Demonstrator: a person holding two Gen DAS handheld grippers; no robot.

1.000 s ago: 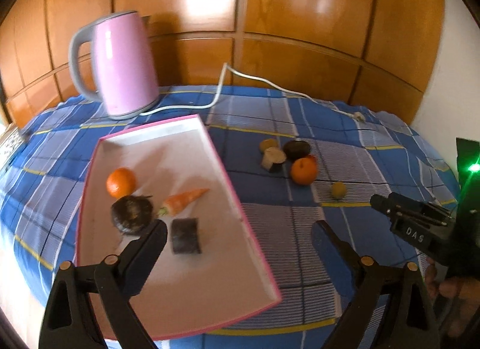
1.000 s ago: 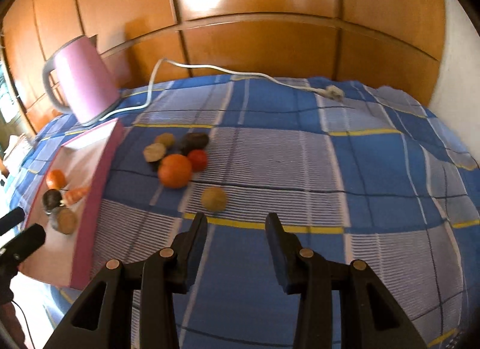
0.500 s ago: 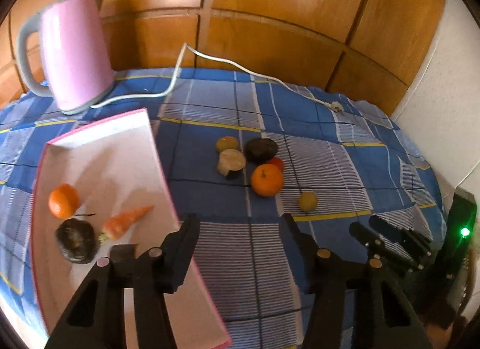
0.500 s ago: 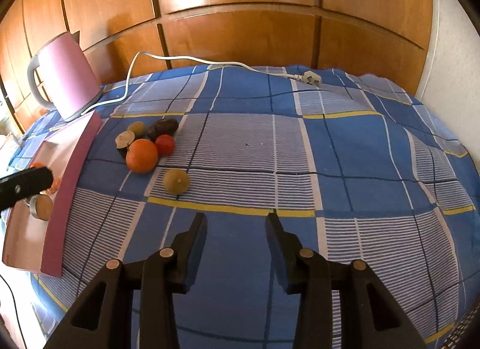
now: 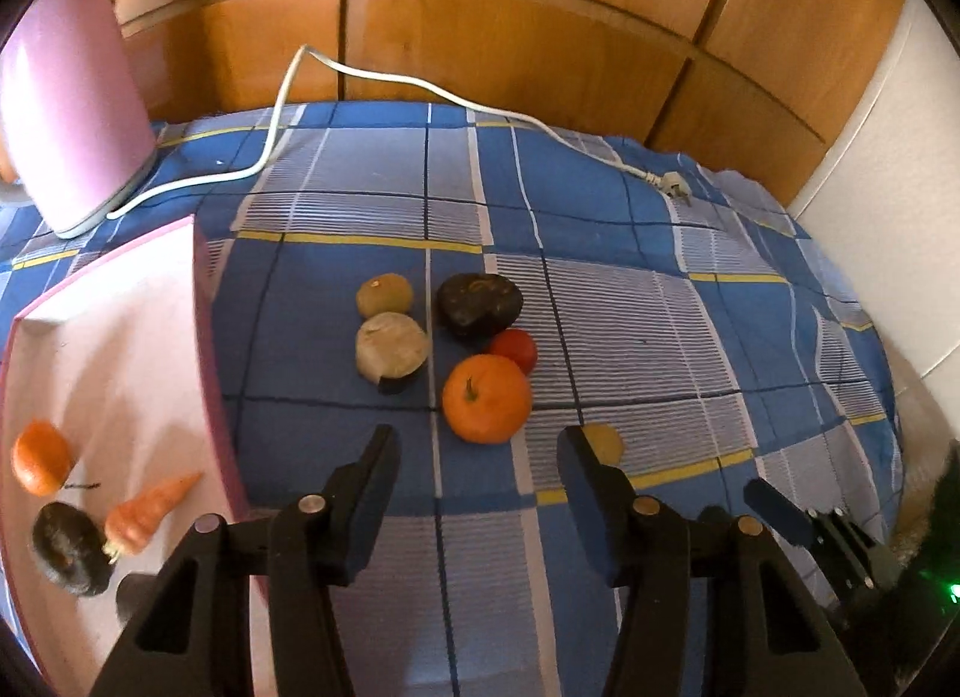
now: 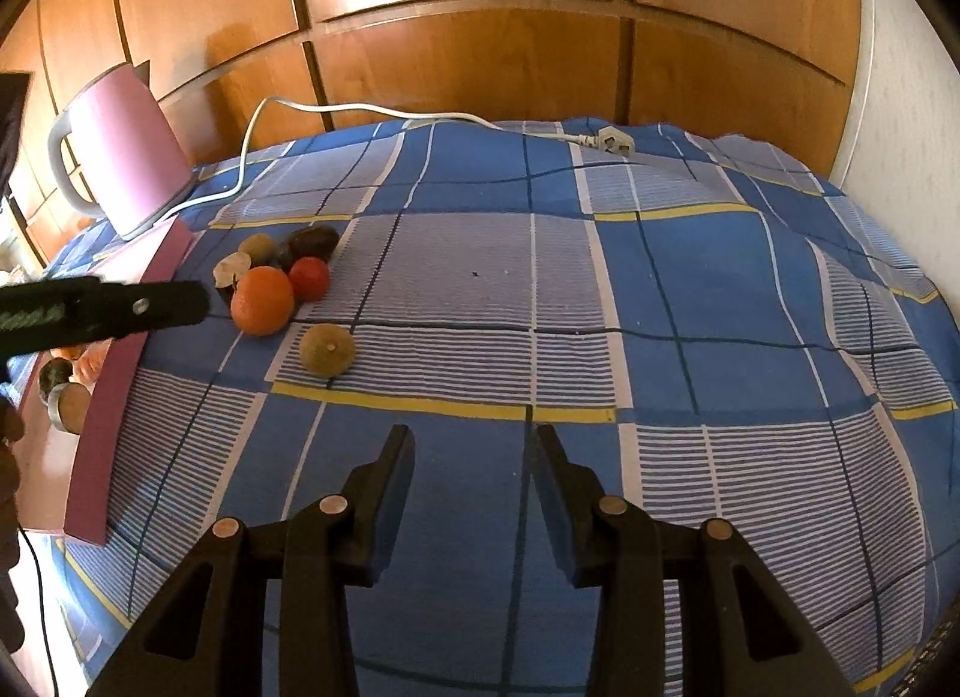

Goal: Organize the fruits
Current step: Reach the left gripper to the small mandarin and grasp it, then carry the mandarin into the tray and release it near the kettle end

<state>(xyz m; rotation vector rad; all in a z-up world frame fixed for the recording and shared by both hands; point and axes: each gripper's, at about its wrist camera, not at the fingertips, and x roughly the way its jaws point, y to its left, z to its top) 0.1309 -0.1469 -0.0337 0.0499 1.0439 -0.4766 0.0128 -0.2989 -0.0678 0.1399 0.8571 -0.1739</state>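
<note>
On the blue checked cloth (image 5: 630, 337) six loose pieces sit in a cluster: one large orange (image 5: 487, 397), one small red fruit (image 5: 515, 349) touching its far side, one dark oval fruit (image 5: 478, 302) whose long axis runs left to right, one pale cut-faced piece (image 5: 391, 344), one yellowish round fruit (image 5: 384, 294) just behind that, and one small tan fruit (image 5: 603, 440), stem dimple up, just beside the orange on the near right. To the left lies the pink tray (image 5: 207, 349), holding one mandarin (image 5: 41, 456), one dark round fruit (image 5: 65, 541), one carrot (image 5: 153, 511) with its tip pointing up and right towards the tray's rim, and one grey cylinder-like piece (image 6: 67, 406).

The left gripper (image 5: 477, 439) hovers just short of the orange, its jaws apart with nothing between them; they narrowed within the past second. The right gripper (image 6: 471, 436) hangs over bare cloth, jaws also apart and empty, well clear of the fruit. One pink kettle (image 5: 66, 115) stands behind the tray, its white cord (image 5: 420, 91) trailing across the cloth.
</note>
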